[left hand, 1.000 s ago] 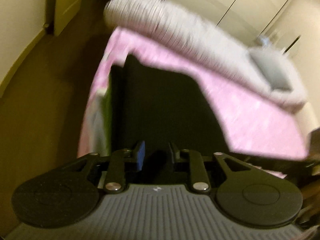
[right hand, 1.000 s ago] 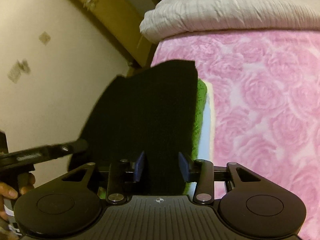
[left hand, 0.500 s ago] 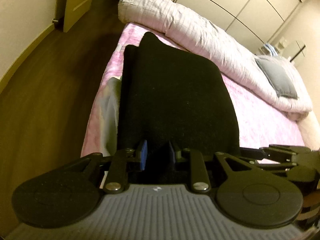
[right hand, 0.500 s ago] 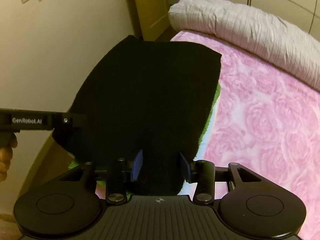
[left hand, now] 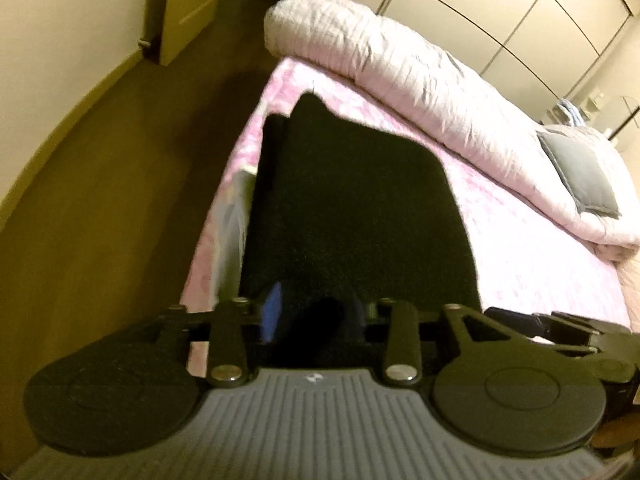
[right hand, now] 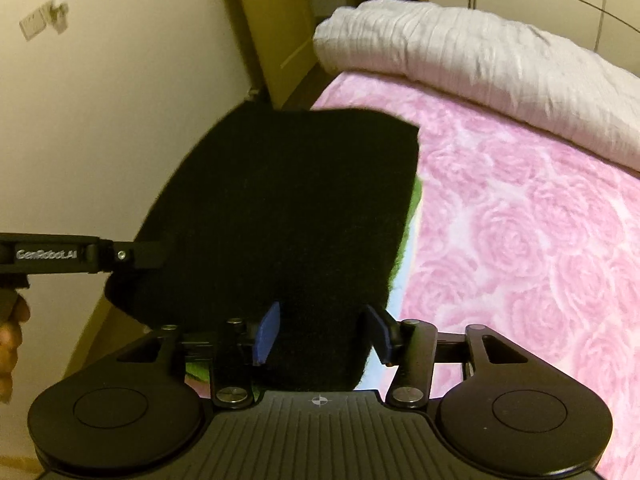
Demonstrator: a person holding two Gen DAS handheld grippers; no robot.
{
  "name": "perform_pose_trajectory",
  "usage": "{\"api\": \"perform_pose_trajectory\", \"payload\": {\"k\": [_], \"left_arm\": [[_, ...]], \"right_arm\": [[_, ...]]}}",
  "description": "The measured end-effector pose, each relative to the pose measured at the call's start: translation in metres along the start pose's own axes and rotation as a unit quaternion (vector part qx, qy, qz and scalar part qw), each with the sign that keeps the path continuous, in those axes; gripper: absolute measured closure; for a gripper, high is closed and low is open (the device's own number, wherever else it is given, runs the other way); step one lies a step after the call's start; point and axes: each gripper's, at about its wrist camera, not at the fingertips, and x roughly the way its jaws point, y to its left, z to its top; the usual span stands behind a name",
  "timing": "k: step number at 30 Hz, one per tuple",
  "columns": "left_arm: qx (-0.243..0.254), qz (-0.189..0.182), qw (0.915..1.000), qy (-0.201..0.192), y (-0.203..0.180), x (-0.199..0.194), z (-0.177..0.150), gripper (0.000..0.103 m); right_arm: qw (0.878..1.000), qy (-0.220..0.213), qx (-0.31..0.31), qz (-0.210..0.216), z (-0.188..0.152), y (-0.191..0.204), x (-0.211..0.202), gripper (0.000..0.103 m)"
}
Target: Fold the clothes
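Black garment held over the bed edge by both grippers.

The bed with pink rose-print sheet carries a rolled pale quilted duvet at its far side. The black fleece-like garment hangs folded at the near bed edge, above a green and pale blue item. The right gripper has its jaws partly closed on the cloth's near hem. The left gripper grips the other corner, jaws narrow. Risk, in my judgement: uneven tension could skew the fold or slip the hem free.
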Motion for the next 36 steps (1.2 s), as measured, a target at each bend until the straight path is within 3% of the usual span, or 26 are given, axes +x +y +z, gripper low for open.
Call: {"api": "perform_pose_trajectory", "payload": {"k": [6,13,17,22,30,36], "left_arm": [[0.022,0.055,0.9982,-0.01,-0.034,-0.046,-0.005,0.054],[0.035,0.109,0.9925,-0.042,-0.069,-0.098,-0.022,0.05],[0.043,0.14,0.9874,-0.06,-0.089,-0.128,-0.031,0.046],[0.016,0.126,0.9888,-0.078,-0.102,-0.155,-0.044,0.051],[0.013,0.172,0.9832,-0.06,-0.148,-0.16,-0.071,0.053],[-0.011,0.202,0.9777,-0.057,-0.194,-0.157,-0.088,0.053]], "right_arm": [[1.0,-0.008,0.008,0.027,-0.004,0.005,-0.039,0.042],[1.0,0.018,0.018,0.008,-0.013,-0.003,-0.076,0.041],[1.0,0.011,0.004,0.006,-0.014,-0.004,-0.099,0.041],[0.999,-0.023,-0.024,0.015,-0.015,-0.001,-0.132,0.039],[0.996,-0.035,-0.047,0.06,-0.025,-0.021,-0.163,0.037],[0.995,-0.036,-0.074,0.056,-0.02,-0.061,-0.187,0.037]]}}
